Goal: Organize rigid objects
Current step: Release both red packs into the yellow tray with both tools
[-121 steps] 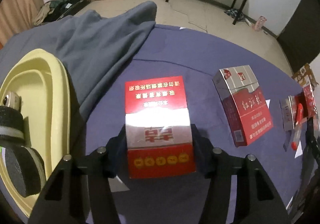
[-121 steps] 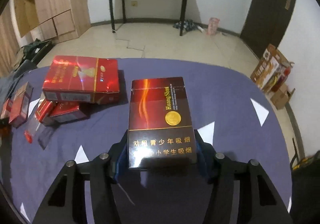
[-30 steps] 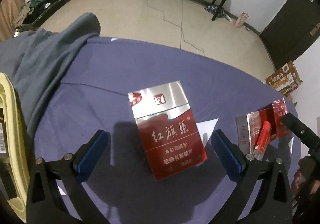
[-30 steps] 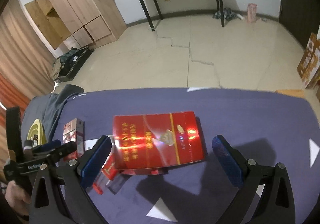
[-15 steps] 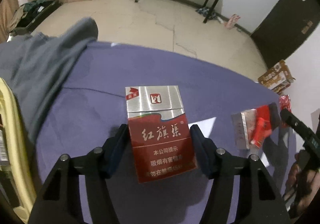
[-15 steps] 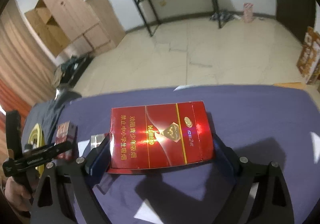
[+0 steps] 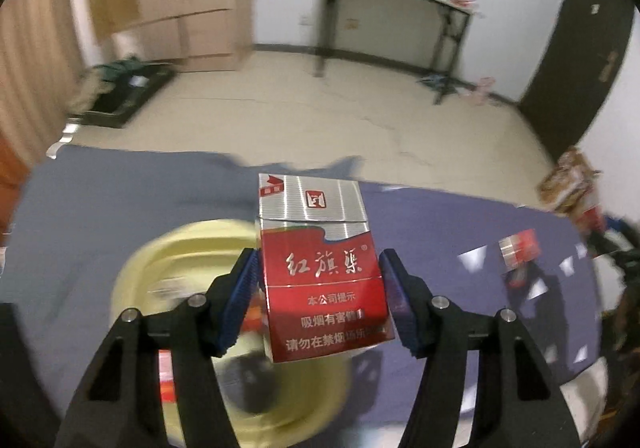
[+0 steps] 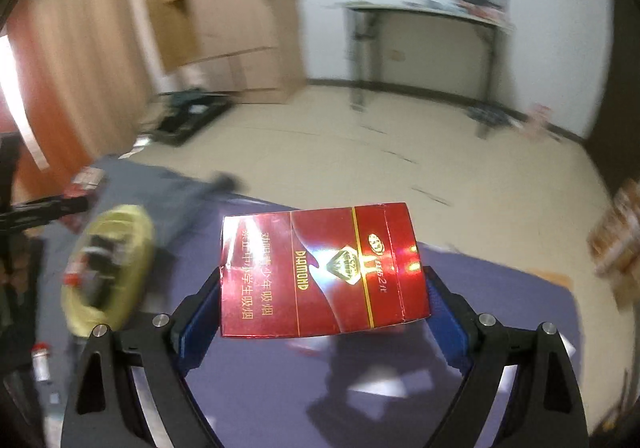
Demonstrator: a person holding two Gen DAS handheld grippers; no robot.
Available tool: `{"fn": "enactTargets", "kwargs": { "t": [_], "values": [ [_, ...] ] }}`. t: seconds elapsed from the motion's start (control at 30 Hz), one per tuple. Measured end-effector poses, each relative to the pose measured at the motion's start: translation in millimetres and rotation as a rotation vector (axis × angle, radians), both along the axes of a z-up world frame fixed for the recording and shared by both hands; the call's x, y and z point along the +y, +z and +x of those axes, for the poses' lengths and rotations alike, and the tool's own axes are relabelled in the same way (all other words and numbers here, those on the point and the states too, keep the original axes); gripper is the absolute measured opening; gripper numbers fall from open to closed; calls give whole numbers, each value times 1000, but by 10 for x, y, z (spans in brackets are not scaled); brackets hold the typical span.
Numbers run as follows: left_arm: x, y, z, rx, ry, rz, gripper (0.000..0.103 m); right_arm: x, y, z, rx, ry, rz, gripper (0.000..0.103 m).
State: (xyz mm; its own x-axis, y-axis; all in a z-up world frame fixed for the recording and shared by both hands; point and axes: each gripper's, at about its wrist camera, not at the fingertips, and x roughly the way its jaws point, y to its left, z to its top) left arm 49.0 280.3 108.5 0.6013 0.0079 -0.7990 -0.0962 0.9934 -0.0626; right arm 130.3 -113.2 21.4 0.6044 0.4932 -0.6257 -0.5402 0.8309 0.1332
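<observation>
Left gripper clamped on red-and-silver cigarette pack, aloft.

Left claw clamped on the upright red-and-silver cardboard cigarette pack, blue pads against both its sides, lifted mid-frame. Below, lower left, the blurred pale yellow plastic tray sits on the purple-covered worktop.
</observation>
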Motion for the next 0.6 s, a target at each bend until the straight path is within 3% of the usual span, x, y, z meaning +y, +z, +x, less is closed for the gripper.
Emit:
{"fn": "enactTargets", "kwargs": {
  "t": [0.13, 0.23, 0.37, 0.6],
  "values": [
    [721, 210, -453, -26, 86, 17, 63, 577, 396, -401, -73, 138, -27, 91],
    [1067, 243, -692, -44, 145, -42, 63, 896, 643, -627, -96, 202, -41, 91],
    [1190, 173, -864, -51, 153, -65, 63, 1142, 792, -777, -120, 234, -96, 91],
    [1337, -26, -950, -28, 136, -64, 63, 1515, 807, -642, -90, 276, -145, 91]
  ]
}}
